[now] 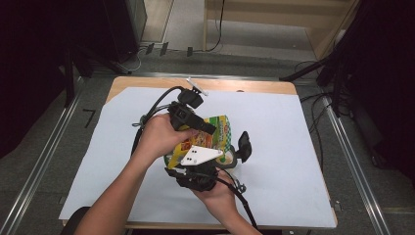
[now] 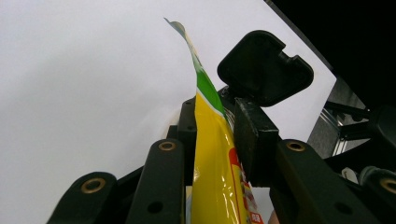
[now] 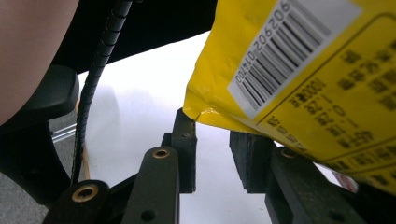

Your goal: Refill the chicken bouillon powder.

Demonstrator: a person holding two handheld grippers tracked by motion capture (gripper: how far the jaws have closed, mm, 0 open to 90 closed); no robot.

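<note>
Nearest to me the right tongs point(image 1: 227, 164) are raised off the worktop, their pads parted around the bottom corner of a yellow snack bag point(image 1: 208, 139); whether they actually pinch it I cannot tell. That side of the bag point(image 3: 299, 70) carries a white barcode label and lines of small print too blurred to read, the digits reading roughly 902902. The left tongs point(image 2: 219, 135) are clamped on the bag's thin edge, which stands upright between the pads, green at its torn tip. The bag hangs between both hands above the middle of the worktop point(image 1: 293, 147), its long axis running away from the person. White paper covers the wooden worktop; beyond lie grey floor, cables point(image 1: 215, 29) and dark stands
</note>
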